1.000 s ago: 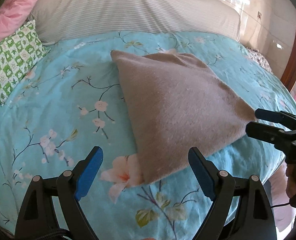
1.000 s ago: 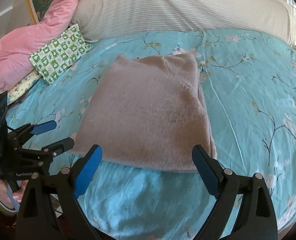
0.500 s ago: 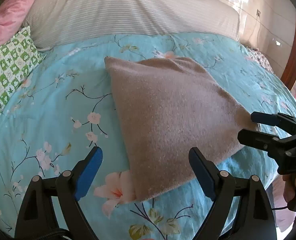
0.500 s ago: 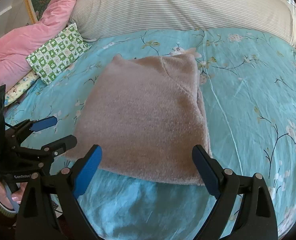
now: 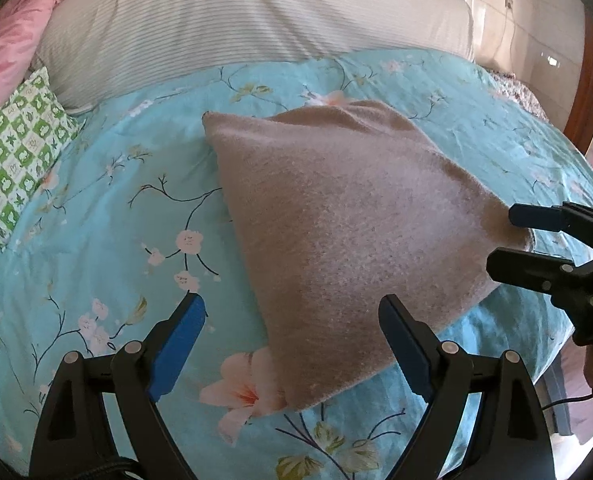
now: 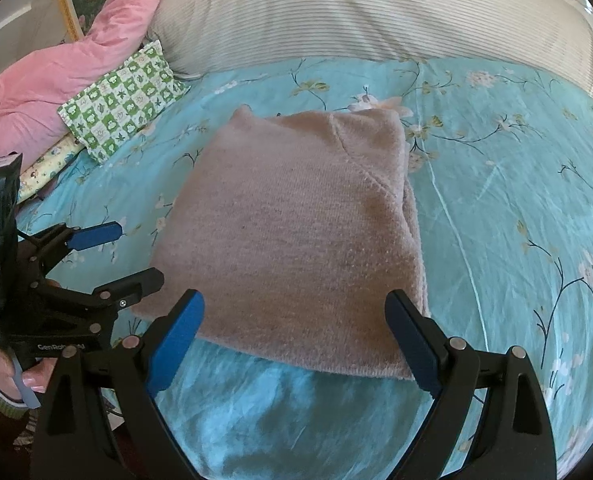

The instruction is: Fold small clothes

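A folded beige knit sweater lies flat on the turquoise floral bedspread; it also shows in the right wrist view. My left gripper is open and empty, hovering over the sweater's near left corner. It shows at the left of the right wrist view, beside the sweater's left corner. My right gripper is open and empty above the sweater's near edge. In the left wrist view it sits at the sweater's right corner, jaws apart.
A green checked pillow and a pink quilt lie at the far left. A striped beige cover spans the head of the bed. The bed's near edge is just below the grippers. A wooden post stands at right.
Both grippers have moved forward toward the sweater, which now looks larger and nearer. The sweater itself has not moved. Both stay open.
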